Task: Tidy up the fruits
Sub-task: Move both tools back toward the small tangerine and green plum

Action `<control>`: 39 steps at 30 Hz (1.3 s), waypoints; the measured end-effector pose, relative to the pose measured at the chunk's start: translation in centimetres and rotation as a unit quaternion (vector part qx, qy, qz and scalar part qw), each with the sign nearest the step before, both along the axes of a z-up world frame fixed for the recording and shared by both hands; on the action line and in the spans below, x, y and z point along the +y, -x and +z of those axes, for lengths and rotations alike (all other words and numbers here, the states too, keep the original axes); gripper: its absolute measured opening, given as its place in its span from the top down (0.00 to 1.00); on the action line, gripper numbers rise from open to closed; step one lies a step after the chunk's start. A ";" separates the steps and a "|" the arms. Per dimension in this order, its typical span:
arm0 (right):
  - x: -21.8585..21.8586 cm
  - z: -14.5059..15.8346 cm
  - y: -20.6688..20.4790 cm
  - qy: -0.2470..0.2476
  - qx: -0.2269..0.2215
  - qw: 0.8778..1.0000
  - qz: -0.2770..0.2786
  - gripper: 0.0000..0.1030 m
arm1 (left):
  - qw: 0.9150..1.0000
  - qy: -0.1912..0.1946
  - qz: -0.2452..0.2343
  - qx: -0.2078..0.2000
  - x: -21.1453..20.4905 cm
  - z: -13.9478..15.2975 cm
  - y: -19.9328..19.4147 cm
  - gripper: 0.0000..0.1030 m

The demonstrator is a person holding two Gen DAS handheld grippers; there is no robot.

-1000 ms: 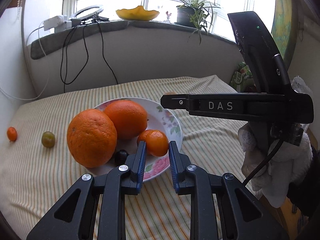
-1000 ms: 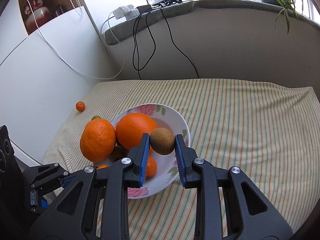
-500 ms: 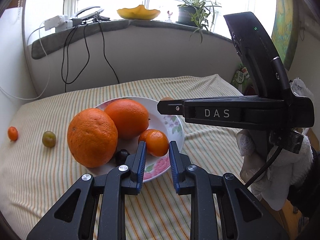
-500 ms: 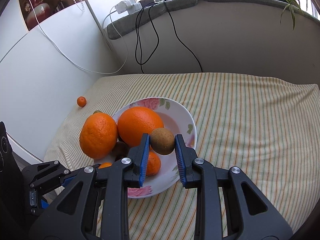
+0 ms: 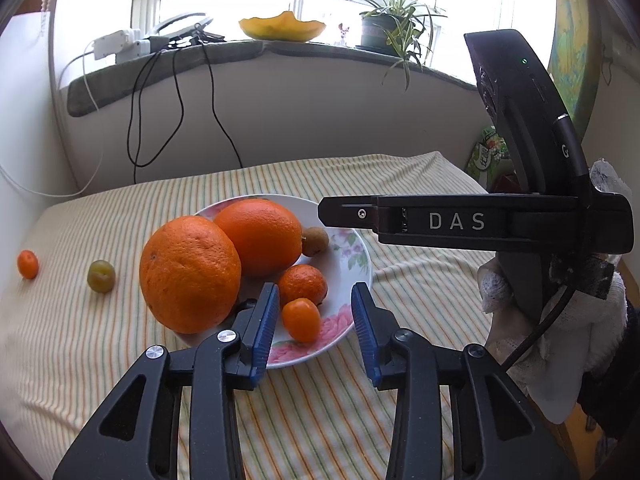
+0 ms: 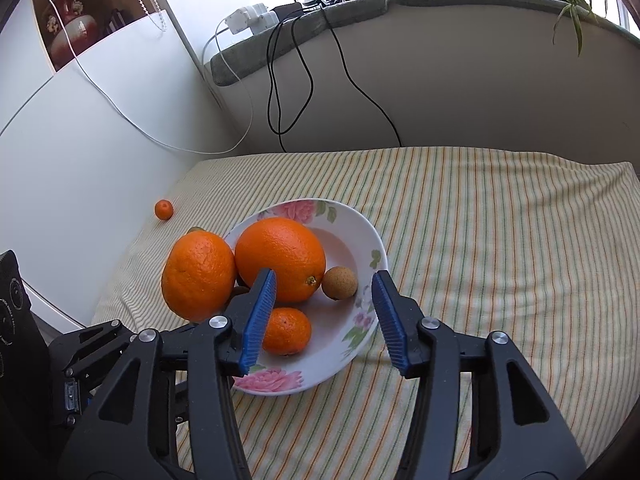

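Tongs first: the left tongs (image 5: 315, 326) stand parted, their jaws having just been opening, and a small oval orange kumquat (image 5: 301, 319) lies free between the blue pads on the near side of the white floral-rimmed plate (image 5: 352, 276). The right tongs (image 6: 324, 318) are likewise released after just opening; the round brown fuzzy fruit (image 6: 339, 283) sits loose in the plate between and beyond their pads, beside the large smooth orange (image 6: 280, 259).

A small mandarin (image 6: 286, 331) rests just ahead of the right tongs' left pad. The left wrist view shows it behind the kumquat, which the right wrist view does not show at all. A second large orange with pitted skin (image 5: 189, 274) leans over the plate's left edge against the smooth one.

Only the left view shows the small green-yellow round fruit (image 5: 101, 276) plainly on the striped cloth of the desk (image 5: 100, 344); the right view gives only a sliver of it behind the pitted orange. Both views show a tiny orange fruit (image 5: 27, 264) farther left on the cloth, well apart from the plate. The left view also shows the black body of the right tool, held by a white-gloved hand (image 5: 560, 336).
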State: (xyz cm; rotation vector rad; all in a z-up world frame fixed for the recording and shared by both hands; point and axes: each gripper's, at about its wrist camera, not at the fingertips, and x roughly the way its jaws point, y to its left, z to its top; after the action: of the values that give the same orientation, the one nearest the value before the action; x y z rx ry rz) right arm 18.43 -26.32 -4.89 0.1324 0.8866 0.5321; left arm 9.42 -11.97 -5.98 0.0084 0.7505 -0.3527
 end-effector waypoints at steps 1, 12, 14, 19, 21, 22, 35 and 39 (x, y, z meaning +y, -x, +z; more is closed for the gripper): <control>-0.1 0.1 0.0 0.000 -0.001 1.000 -0.001 0.49 | 1.000 -0.001 0.001 -0.001 0.0 0.0 0.0 0.63; -0.2 0.9 0.5 -0.002 -0.008 1.000 -0.009 0.35 | 1.000 -0.001 0.006 -0.006 0.2 0.5 0.5 0.59; -0.2 1.1 0.6 -0.001 -0.011 1.000 -0.009 0.35 | 1.000 0.000 0.007 -0.007 0.2 0.6 0.6 0.59; 0.0 1.6 0.9 0.000 -0.015 1.000 -0.009 0.35 | 1.000 0.005 0.010 -0.009 0.6 0.8 0.9 0.53; 0.0 1.8 0.9 0.002 -0.017 1.000 -0.009 0.35 | 1.000 0.005 0.011 -0.010 0.8 1.0 0.9 0.52; 0.1 1.9 1.0 0.003 -0.018 1.000 -0.009 0.35 | 1.000 0.006 0.012 -0.010 0.9 1.0 1.0 0.51; 1.8 3.4 2.0 0.011 -0.036 0.999 0.008 0.35 | 0.999 0.013 0.030 -0.023 3.5 2.0 1.8 0.40; 2.8 3.9 2.1 0.015 -0.044 0.999 0.019 0.35 | 0.999 0.012 0.039 -0.028 4.6 2.3 2.1 0.39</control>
State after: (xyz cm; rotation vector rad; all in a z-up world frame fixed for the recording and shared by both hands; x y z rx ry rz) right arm 16.33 -23.48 -0.97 0.0642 0.8116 0.5551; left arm 7.35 -7.38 -3.64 -0.0333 0.6889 -0.2869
